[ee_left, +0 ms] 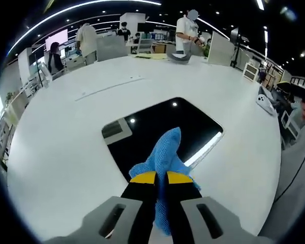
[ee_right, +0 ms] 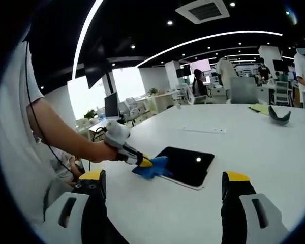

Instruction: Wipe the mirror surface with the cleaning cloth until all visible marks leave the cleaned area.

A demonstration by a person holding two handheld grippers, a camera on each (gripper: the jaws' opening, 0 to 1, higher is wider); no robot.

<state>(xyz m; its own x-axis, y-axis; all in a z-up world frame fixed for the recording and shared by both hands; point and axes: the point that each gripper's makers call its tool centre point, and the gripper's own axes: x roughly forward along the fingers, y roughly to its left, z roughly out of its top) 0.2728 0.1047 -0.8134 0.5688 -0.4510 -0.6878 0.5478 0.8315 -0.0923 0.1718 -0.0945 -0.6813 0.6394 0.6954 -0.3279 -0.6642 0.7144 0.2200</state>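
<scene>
Flat on the white desk (ee_left: 66, 152) lies the mirror (ee_left: 162, 129), a dark rounded rectangle that reflects ceiling lights and a bright strip along one edge. On its near edge rests the blue cleaning cloth (ee_left: 165, 162), bunched into a point that reaches onto the glass. The left gripper (ee_left: 161, 178) has its yellow-tipped jaws pressed together on the cloth, with folds of it hanging between and below them.

From the right gripper view, the mirror (ee_right: 187, 166) sits out on the desk (ee_right: 244, 152), and the cloth (ee_right: 151, 168) covers its nearer corner, pinched by the left gripper (ee_right: 142, 161) in a person's hand (ee_right: 117, 138). The right gripper (ee_right: 162, 185) hovers above the desk with its jaws spread wide and nothing between them, well apart from the mirror.

Across the desk lies a dark curved object (ee_right: 278, 116). People stand among office desks beyond.
</scene>
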